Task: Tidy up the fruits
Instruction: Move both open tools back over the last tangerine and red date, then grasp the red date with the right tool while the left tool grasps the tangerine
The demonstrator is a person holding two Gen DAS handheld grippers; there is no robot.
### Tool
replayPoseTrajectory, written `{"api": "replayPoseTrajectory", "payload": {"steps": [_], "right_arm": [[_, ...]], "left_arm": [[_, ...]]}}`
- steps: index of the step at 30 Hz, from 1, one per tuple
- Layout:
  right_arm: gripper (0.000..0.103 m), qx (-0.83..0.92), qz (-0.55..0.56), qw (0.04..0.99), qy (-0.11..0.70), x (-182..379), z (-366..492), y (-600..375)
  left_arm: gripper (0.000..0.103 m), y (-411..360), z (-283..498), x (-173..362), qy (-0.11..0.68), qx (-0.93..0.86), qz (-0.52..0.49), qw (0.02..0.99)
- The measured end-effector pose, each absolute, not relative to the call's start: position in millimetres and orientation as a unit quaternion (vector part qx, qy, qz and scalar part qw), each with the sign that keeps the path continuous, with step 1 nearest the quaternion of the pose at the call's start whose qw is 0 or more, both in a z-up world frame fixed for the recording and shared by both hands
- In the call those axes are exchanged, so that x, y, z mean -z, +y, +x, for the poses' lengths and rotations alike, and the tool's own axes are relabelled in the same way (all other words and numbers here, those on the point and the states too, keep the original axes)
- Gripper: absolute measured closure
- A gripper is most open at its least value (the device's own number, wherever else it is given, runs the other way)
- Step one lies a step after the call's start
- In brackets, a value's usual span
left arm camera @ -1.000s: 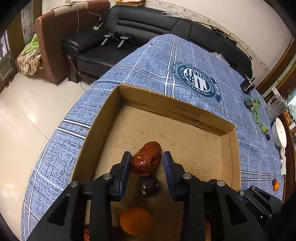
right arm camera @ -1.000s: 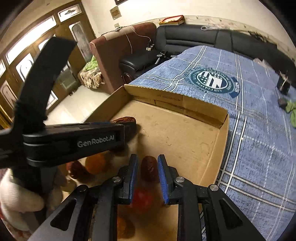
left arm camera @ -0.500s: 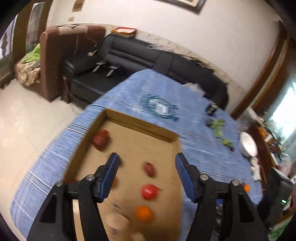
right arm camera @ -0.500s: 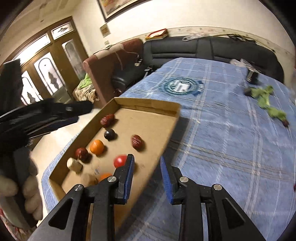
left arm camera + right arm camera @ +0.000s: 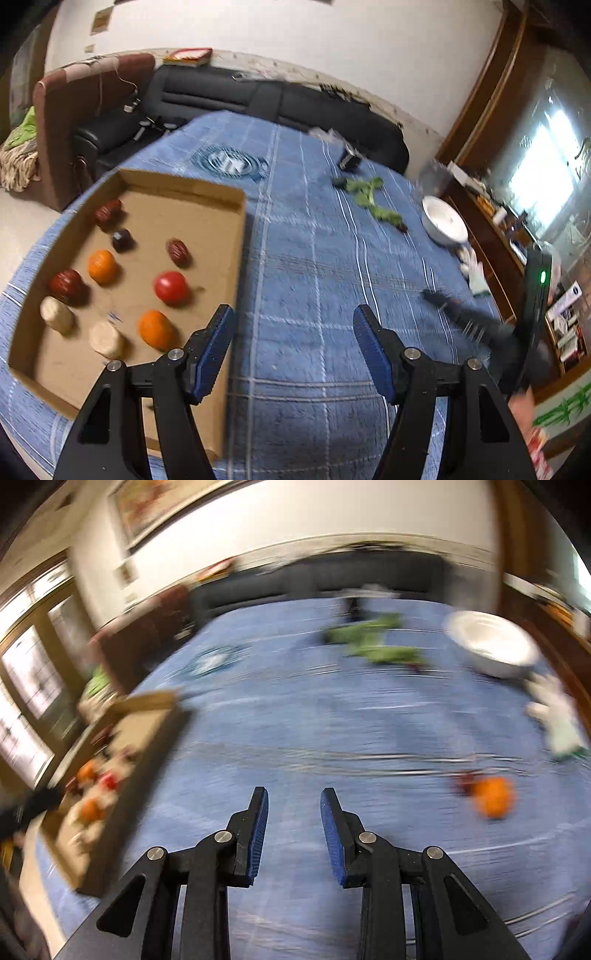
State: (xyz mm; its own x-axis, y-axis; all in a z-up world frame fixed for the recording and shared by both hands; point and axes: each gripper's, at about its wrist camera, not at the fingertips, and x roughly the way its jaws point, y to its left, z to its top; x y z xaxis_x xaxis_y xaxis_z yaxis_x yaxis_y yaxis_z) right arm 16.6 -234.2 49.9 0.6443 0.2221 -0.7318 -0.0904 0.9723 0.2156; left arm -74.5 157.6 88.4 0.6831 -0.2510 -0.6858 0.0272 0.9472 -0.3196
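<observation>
left gripper jaws wide, empty | right gripper jaws narrow, empty | orange right of them | box left

A black sofa lines the white wall, a brown armchair beside it; bright window at right.

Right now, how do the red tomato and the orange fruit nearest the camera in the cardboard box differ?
The red tomato is red and rounder; the orange fruit is orange and looks a bit more oblong. The tomato lies farther into the cardboard box, the orange fruit nearer the left gripper. Both rest loose on the box floor, apart, similar in size.
</observation>
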Motion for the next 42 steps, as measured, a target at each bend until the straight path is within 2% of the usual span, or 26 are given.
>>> {"api": "replayPoseTrajectory", "payload": {"steps": [4,9,18,28,39,42], "right_arm": [[0.071,0.0,0.086,0.899,0.429,-38.6,34.9,-302.2],[0.071,-0.007,0.119,0.887,0.445,-20.2,41.4,-330.9],[0.069,-0.2,0.123,0.87,0.434,-44.4,14.4,-278.2],[0.069,-0.071,0.088,0.895,0.431,-28.6,37.9,-293.9],[0.069,-0.065,0.088,0.895,0.432,-4.3,54.9,-289.1],[0.074,-0.074,0.075,0.896,0.432,-0.5,50.9,-284.3]], "left_arm": [[0.037,148.6,-73.0,-81.8,0.403,0.086,-0.147,0.899],[0.037,142.2,-71.3,-79.7,0.407,0.086,-0.141,0.899],[0.037,137.1,-70.8,-75.6,0.412,0.089,-0.133,0.897],[0.037,133.2,-71.3,-67.9,0.422,0.102,-0.134,0.891],[0.037,99.7,-65.7,-54.6,0.442,0.118,-0.09,0.885],[0.037,86.9,-64.1,-51.8,0.444,0.125,-0.077,0.884]]}}
